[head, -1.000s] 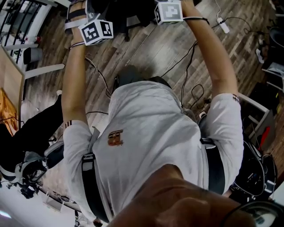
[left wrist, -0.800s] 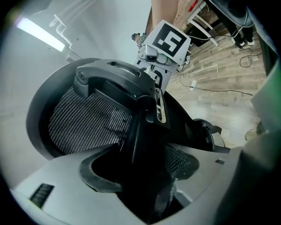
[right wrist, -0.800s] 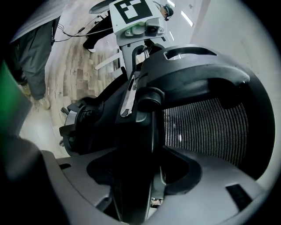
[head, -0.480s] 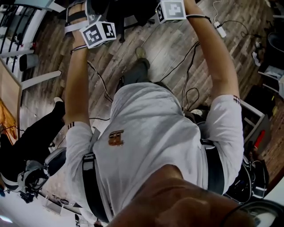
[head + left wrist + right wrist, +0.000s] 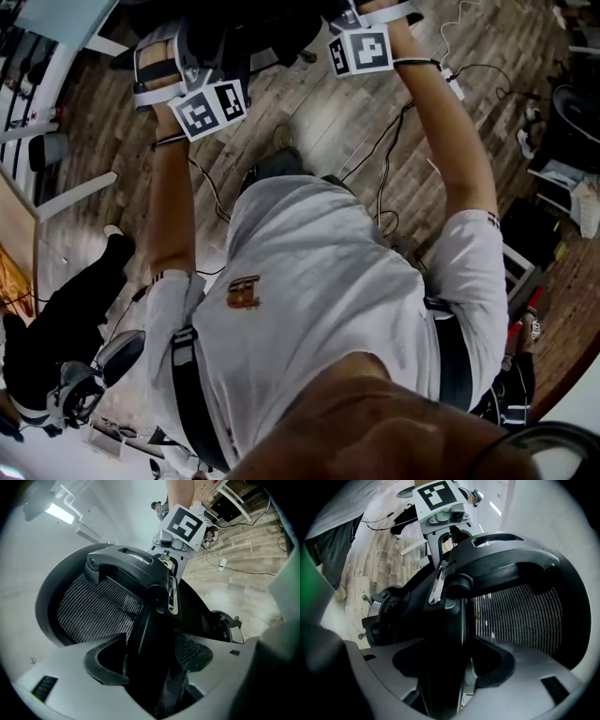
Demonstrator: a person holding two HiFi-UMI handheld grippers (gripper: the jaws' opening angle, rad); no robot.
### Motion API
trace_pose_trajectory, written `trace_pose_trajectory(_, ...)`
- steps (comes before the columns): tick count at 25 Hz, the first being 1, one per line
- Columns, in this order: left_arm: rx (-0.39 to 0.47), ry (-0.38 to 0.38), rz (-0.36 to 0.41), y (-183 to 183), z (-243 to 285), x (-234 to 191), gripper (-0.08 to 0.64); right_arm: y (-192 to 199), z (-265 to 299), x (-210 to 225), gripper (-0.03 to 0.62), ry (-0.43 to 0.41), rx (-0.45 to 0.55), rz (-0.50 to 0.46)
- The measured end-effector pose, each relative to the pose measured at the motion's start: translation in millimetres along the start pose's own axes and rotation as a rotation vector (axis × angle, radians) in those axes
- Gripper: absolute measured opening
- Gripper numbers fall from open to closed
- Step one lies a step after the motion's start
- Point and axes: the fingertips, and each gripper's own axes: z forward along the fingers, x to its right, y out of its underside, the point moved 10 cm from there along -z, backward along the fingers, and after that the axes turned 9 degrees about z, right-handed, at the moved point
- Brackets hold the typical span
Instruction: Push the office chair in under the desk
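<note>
- Your two arms reach straight out in front of you, side by side.
- The fingers (image 5: 61, 681) of your left gripper (image 5: 147, 667) and your right gripper (image 5: 443, 667) squeeze the black back bar of the office chair (image 5: 103, 606).
- The head view cuts off most of the chair at its top edge.

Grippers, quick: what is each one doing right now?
Left gripper: closed on the back spine of the office chair.
Right gripper: closed on that same spine.

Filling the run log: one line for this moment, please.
left gripper: shut on office chair | right gripper: shut on office chair | at: backrest spine
</note>
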Motion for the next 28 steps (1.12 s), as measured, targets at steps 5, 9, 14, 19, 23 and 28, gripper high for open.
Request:
trace_pose_trajectory(5, -0.014, -0.001, -0.008, 2, 49, -11, 0.325, 31, 41, 19, 0.261, 0.015, 0.018, 0.0)
trace_pose_trajectory(9, -0.029, 0.015, -0.031, 11, 92, -18, 0.325, 53, 83, 33, 0.261, -0.005, 0.032, -0.004)
trace_pose_trajectory(14, -0.04, 0.0, -0.041, 7, 134, -26, 0.324, 86, 122, 51, 0.261, -0.007, 0.064, -0.019)
trace_pose_trajectory(19, -0.072, -0.003, -0.042, 2, 188, -37, 0.318, 125, 170, 76, 0.261, -0.02, 0.077, -0.038)
trace_pose_trajectory(23, -0.134, -0.013, -0.046, 0, 239, -45, 0.318, 157, 214, 95, 0.261, -0.027, 0.116, -0.039)
trace_pose_trajectory(28, -0.212, -0.023, -0.065, -4, 304, -58, 0.318, 199, 268, 121, 0.261, -0.03, 0.18, -0.051)
